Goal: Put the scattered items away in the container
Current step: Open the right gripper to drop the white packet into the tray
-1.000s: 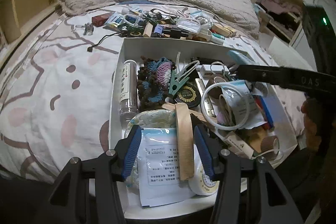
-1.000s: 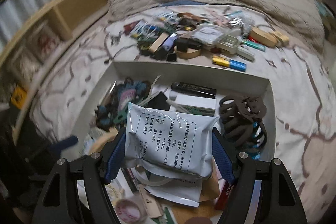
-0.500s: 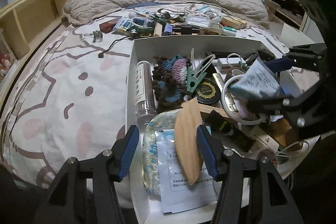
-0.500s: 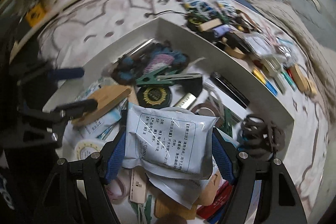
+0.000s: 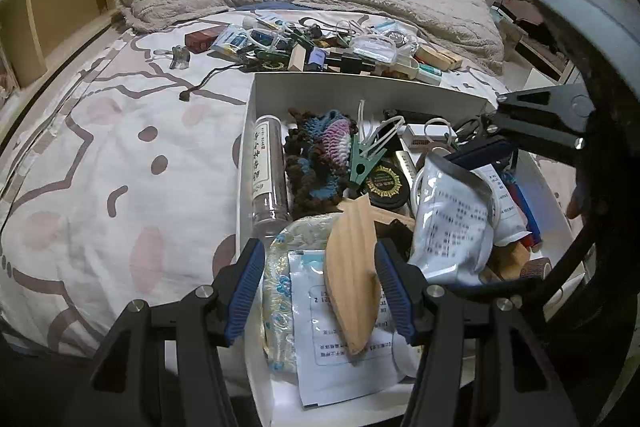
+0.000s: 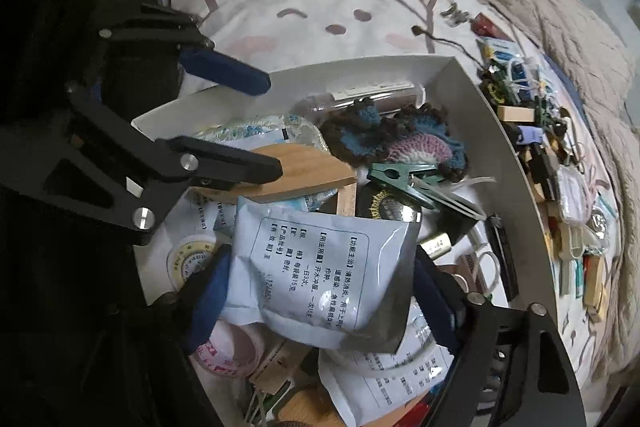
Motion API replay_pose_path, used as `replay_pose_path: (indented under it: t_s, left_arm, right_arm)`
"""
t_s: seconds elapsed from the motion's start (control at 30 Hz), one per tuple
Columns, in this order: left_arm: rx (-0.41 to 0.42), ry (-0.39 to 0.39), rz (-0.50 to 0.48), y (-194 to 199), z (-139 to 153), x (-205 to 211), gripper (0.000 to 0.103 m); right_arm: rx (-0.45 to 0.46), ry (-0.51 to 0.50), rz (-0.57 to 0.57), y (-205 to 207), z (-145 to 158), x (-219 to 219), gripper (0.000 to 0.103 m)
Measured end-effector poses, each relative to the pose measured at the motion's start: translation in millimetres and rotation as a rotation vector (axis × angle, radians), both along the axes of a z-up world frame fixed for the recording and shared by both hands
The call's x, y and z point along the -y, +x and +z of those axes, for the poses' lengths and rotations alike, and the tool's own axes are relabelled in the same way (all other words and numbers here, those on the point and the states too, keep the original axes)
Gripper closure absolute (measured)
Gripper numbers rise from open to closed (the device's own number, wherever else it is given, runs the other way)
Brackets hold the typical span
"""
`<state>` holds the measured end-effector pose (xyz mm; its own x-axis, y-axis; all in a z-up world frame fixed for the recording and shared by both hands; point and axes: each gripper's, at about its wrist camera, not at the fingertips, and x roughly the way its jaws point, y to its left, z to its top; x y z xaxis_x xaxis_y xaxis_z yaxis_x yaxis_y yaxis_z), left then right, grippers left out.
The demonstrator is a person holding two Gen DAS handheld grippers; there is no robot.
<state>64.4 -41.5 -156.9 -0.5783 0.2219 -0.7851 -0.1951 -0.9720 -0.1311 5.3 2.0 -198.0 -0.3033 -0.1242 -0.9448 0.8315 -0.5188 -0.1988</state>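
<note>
Comparing with the view of a second ago, the right gripper (image 6: 316, 291) is seen rolled round and carried lower over the white container (image 5: 360, 89), which sits on the patterned bedsheet (image 5: 120, 147). Its jaws have just been opening; the silver sachet (image 6: 324, 275) lies between the blue pads, and whether they still press on it cannot be told. In the left wrist view the sachet now hangs over the container's right half, where previously only a black finger was seen. The left gripper (image 5: 320, 283) is held over the container's near end, jaws part open and slightly wider than before. The wooden comb (image 5: 352, 271) stands tilted between them against the right pad, the left pad clear; earlier it lay flat as a narrow strip. A pile of scattered items (image 5: 320, 47) is noted on the sheet beyond the far wall, unchanged.
</note>
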Motion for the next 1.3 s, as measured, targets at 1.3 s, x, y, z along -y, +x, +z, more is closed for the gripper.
replay_pose_path:
  t_s: [1.3]
  left_arm:
    - [-0.001, 0.024, -0.025, 1, 0, -8, 0.039]
  right_arm:
    - [-0.105, 0.029, -0.307, -30, -5, -58, 0.006]
